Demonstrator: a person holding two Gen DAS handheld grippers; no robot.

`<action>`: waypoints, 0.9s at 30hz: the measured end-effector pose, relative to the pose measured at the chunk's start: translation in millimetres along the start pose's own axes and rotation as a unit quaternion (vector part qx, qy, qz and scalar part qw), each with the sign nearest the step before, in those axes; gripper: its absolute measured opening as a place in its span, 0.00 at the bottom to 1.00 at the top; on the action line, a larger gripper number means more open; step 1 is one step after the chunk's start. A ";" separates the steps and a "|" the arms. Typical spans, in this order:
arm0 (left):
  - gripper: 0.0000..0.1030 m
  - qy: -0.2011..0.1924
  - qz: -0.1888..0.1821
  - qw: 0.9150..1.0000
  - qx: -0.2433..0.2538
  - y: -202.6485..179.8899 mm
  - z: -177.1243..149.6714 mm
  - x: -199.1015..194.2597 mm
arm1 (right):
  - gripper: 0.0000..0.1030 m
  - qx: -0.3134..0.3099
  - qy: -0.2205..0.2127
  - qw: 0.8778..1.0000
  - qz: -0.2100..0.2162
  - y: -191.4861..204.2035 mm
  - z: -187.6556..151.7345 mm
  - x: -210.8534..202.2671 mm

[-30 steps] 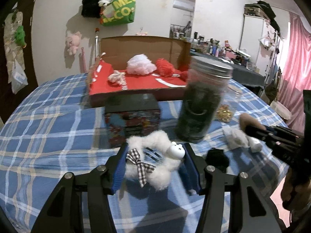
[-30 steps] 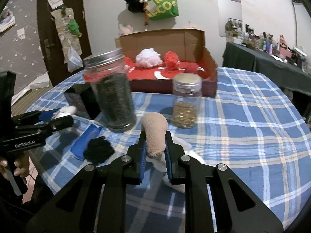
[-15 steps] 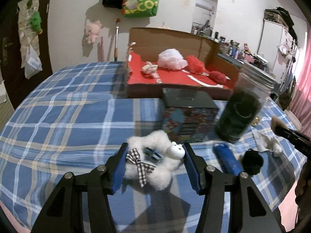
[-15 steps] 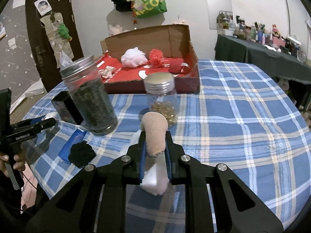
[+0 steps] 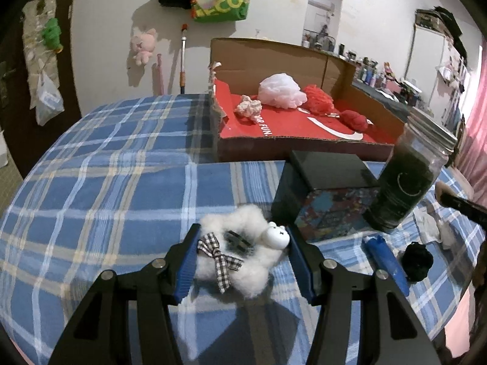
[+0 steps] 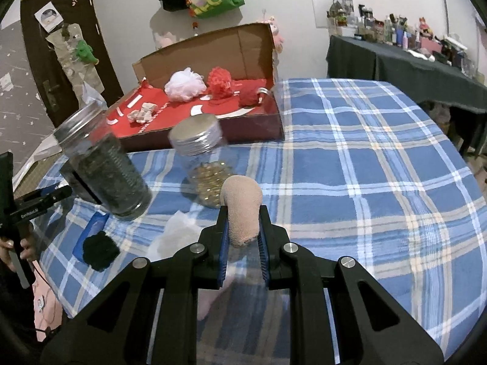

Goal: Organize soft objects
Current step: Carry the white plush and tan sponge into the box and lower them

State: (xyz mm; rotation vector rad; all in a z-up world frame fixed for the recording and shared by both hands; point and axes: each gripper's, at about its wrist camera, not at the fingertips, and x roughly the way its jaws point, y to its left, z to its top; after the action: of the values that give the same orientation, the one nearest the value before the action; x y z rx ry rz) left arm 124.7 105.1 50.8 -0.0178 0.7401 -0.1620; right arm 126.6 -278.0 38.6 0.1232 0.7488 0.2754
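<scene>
Above the blue plaid tablecloth (image 5: pixel 100 188), a fluffy white hair scrunchie with a checked bow (image 5: pixel 240 252) is being gripped by the left gripper (image 5: pixel 242 258), while a beige rolled sock (image 6: pixel 242 213) is being pinched upright between the right gripper's (image 6: pixel 242 237) narrowed jaws.

A dark-filled jar (image 6: pixel 103 167) and a smaller jar (image 6: pixel 205 164) stand near a black box (image 5: pixel 327 194) on the plaid tablecloth (image 6: pixel 365 158).

White walls (image 5: pixel 106 15), a dark door (image 6: pixel 36 48) — pink curtain (image 5: pixel 474 115), and a dark-draped side table (image 6: pixel 395 64).
</scene>
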 end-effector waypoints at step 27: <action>0.56 0.003 -0.037 0.994 0.098 22.4 51.0 18.5 | 0.16 -0.008 0.039 0.999 0.029 -25.1 43.5 34.7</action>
State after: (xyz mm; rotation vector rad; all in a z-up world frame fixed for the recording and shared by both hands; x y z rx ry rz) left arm 175.6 122.3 74.5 0.1426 0.7274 -0.3052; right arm 185.8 -292.6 42.3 0.1198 0.8207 0.3433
